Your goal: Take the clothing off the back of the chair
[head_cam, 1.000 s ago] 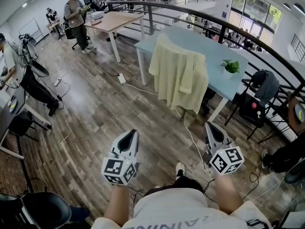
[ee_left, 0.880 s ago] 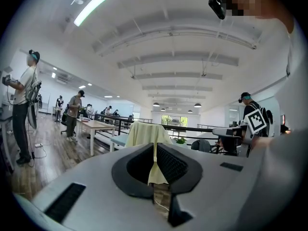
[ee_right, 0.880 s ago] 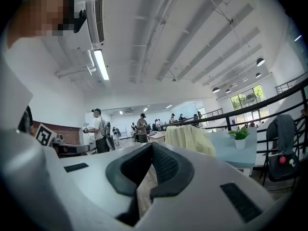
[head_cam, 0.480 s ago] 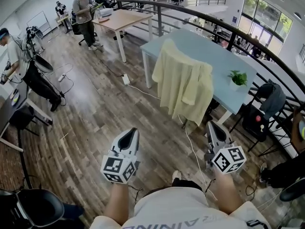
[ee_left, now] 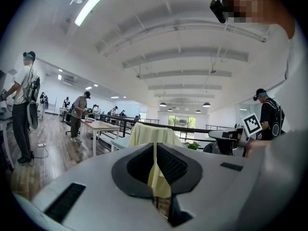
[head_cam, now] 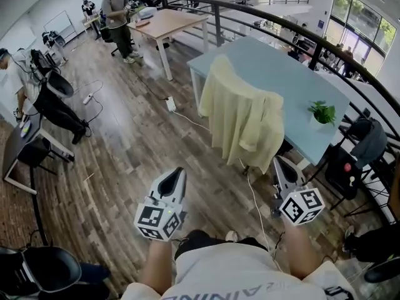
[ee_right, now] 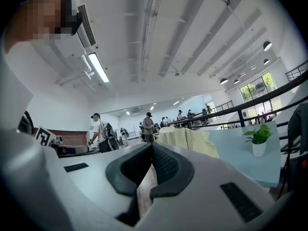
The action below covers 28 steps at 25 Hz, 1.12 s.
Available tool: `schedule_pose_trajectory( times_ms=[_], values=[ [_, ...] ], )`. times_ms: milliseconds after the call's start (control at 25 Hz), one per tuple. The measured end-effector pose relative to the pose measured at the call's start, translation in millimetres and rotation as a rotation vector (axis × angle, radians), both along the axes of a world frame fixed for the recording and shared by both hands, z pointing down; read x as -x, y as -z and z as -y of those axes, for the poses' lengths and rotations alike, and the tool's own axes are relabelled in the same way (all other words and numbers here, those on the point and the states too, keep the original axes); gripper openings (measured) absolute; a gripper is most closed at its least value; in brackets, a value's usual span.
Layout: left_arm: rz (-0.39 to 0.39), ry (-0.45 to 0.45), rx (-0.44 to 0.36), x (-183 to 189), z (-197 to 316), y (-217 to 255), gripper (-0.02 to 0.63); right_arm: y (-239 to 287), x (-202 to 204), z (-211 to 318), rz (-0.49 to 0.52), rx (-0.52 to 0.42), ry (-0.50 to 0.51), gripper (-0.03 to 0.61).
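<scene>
A pale yellow cloth garment (head_cam: 244,120) hangs over the back of a chair hidden beneath it, beside a light blue tabletop (head_cam: 284,74). Since a second ago the person has walked closer across the wooden plank floor (head_cam: 125,142), so the garment now lies nearer, just ahead. The left hand-held gripper (head_cam: 177,174) and the right hand-held gripper (head_cam: 280,162) both have their jaws pressed together on nothing, and both are short of the cloth. This looks like the approach: no grasp has begun.
</scene>
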<state>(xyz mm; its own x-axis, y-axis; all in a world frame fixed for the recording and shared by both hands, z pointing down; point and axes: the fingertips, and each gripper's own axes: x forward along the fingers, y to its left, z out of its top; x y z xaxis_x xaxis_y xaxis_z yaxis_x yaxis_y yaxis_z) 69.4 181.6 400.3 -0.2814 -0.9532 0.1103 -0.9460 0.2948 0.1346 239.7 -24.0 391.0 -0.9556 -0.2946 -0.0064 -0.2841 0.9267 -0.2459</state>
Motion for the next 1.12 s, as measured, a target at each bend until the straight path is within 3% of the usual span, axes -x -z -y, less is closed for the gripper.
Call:
schedule_pose_trajectory(
  times_ms=[240,440,800,1120],
  values=[
    [-0.017,0.018,0.025,35,32,-11,0.048,-21,36,24,-0.026,0.032,0.039,0.021],
    [-0.029,-0.026,0.016,80,67,-15,0.048,-20,71,52,-0.022,0.033,-0.011,0.021],
    [-0.038,-0.207,-0.002,188,125,-8,0.048,0,144,78,-0.021,0.003,-0.203,0.021],
    [-0.041,-0.392,0.005,253,163,-20,0.048,-3,164,82,-0.028,-0.013,-0.433,0.021]
  ],
)
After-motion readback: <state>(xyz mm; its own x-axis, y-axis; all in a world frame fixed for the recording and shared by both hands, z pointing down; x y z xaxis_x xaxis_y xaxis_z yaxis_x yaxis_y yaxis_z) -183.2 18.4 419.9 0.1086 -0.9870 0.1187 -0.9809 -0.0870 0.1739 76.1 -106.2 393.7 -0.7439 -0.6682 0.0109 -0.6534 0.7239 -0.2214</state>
